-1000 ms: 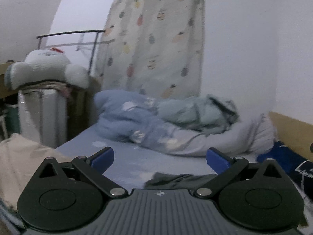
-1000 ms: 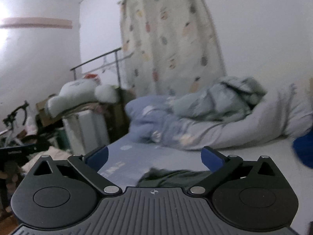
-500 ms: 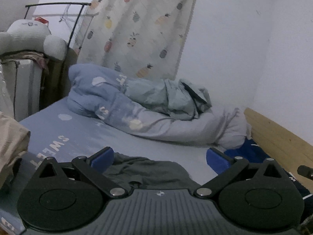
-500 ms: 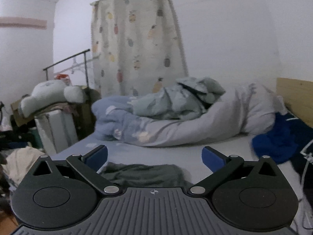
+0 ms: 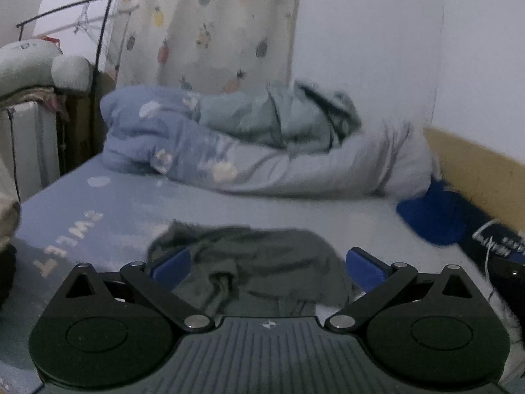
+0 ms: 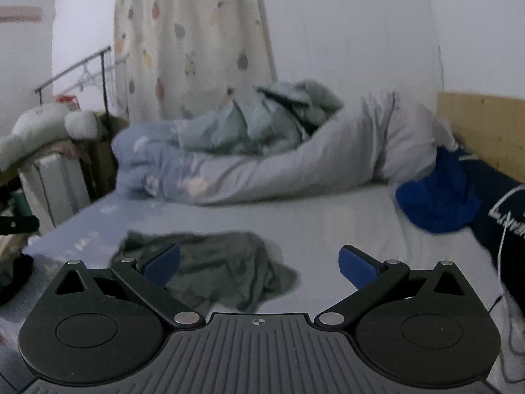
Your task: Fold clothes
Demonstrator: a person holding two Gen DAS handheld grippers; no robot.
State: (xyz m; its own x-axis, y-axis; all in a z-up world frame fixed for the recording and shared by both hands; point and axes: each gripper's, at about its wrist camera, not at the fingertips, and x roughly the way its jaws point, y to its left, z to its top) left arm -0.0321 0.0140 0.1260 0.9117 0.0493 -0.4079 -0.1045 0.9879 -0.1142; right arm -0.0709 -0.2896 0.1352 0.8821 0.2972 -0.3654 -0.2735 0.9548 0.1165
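A crumpled dark grey-green garment lies on the light blue bed sheet, near the front edge. My left gripper is open and empty, just above and in front of the garment, its blue pads either side of it. In the right wrist view the same garment lies left of centre. My right gripper is open and empty, with its left pad over the garment and its right pad over bare sheet.
A rolled blue and grey duvet lies across the back of the bed. A blue cloth and a dark garment with white print lie at the right by the wooden headboard. A white cabinet with a plush toy stands left.
Both grippers have moved forward and tilted down toward the bed. The grey-green garment now fills more of both views. Both stay open.
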